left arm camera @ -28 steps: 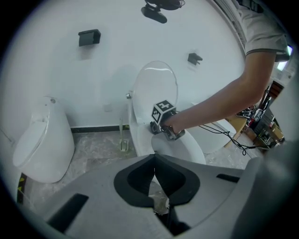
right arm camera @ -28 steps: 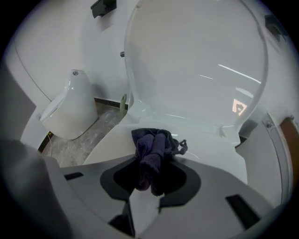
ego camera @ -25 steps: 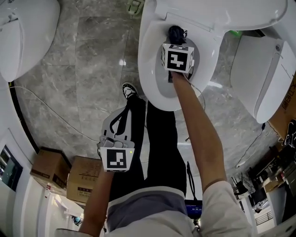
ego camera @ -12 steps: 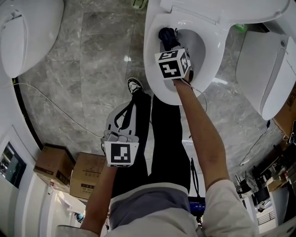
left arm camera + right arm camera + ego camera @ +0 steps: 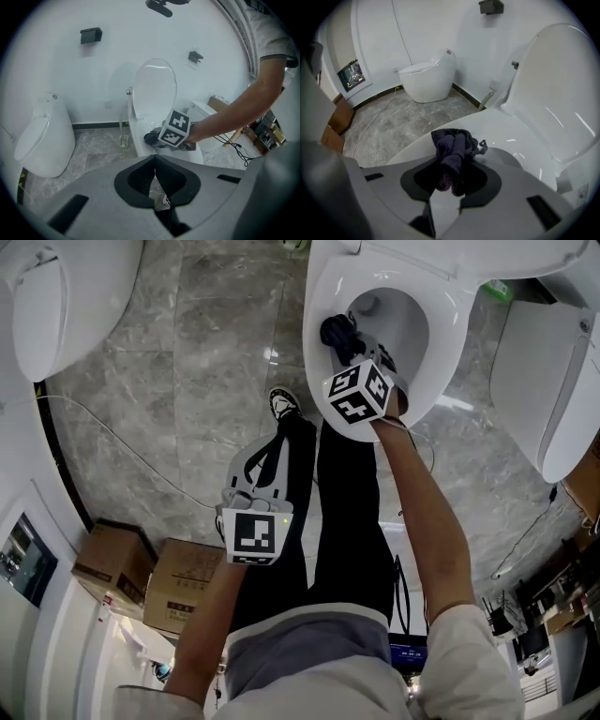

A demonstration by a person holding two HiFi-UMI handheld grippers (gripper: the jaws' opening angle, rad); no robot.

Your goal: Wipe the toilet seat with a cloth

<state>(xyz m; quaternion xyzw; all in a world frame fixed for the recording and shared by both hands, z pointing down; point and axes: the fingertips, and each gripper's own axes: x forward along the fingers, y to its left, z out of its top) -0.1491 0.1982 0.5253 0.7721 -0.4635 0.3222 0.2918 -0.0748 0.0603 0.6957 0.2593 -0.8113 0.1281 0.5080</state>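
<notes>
Head view, right gripper clamping cloth, slid leftward along toilet seat, left gripper jaws closed, empty

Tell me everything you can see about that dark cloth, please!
The cloth is dark purple, almost black, and looks soft and fuzzy like a towel. It is scrunched into a thick wad, with a small loop sticking out at one side. The right gripper pinches its near end between its jaws. Its bunched far end lies on the white toilet seat, on the rim's left side in the head view.
</notes>
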